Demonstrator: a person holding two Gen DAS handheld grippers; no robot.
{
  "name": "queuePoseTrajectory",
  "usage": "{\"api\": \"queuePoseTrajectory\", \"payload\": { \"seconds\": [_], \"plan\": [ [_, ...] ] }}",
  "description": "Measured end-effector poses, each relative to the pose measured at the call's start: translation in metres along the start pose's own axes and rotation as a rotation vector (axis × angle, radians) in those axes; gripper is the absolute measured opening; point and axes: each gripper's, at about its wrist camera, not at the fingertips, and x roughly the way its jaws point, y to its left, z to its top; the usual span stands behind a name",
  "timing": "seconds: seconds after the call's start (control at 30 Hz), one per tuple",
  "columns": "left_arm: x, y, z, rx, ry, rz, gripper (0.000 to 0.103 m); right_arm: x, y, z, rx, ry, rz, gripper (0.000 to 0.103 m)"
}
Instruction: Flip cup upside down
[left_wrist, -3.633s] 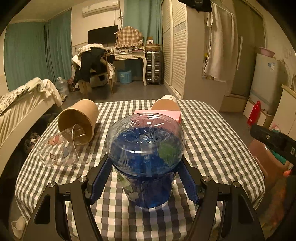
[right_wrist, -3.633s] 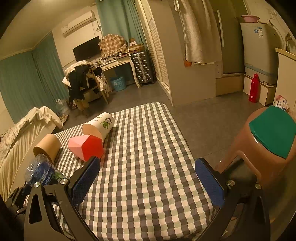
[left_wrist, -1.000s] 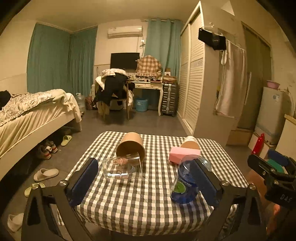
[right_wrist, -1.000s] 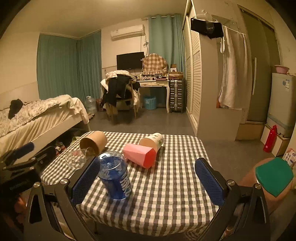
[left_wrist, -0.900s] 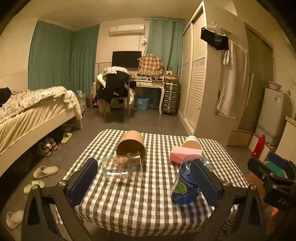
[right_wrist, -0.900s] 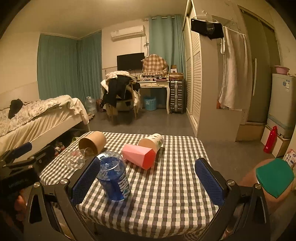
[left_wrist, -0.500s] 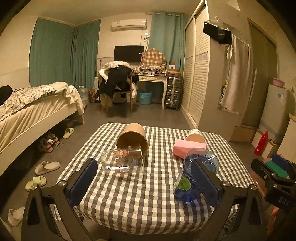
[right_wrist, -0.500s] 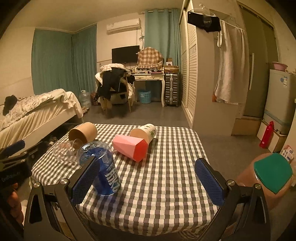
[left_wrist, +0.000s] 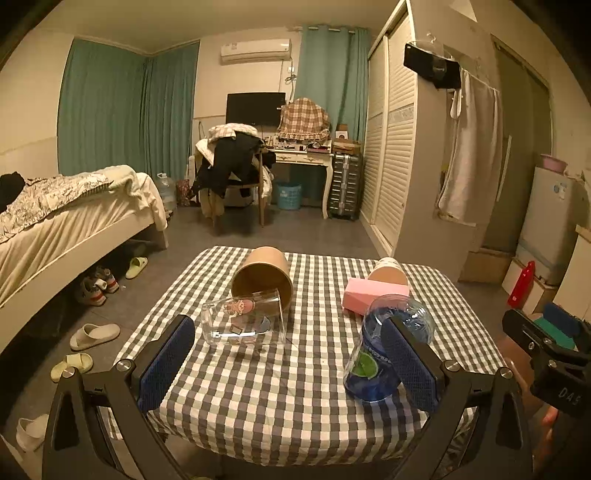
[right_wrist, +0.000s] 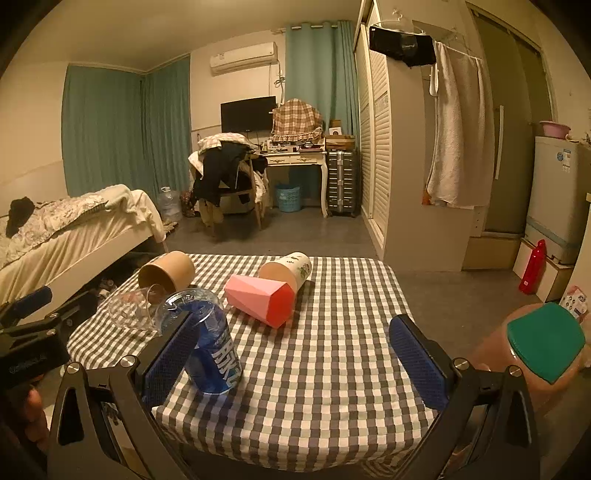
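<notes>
A blue translucent cup stands upside down on the checked table, near its front. On their sides lie a clear glass cup, a brown paper cup, a pink faceted cup and a white printed paper cup. My left gripper is open and empty, held back from the table's front edge. My right gripper is open and empty too, its left finger overlapping the blue cup in the view.
A bed stands at the left with slippers on the floor beside it. A brown stool with a green top is at the table's right. A chair, desk and wardrobe stand behind.
Since 3.6 s ago my left gripper let go of the blue cup and drew back from it. Over the last second both grippers drifted slightly closer to the table.
</notes>
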Motion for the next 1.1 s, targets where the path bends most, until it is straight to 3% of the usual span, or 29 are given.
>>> {"api": "queuePoseTrajectory", "payload": {
  "seconds": [1.1],
  "plan": [
    [-0.0001, 0.0034, -0.0017, 0.003, -0.002, 0.011, 0.103, 0.0048, 0.0031, -0.0035, -0.008, 0.01, -0.007, 0.103]
  ]
}}
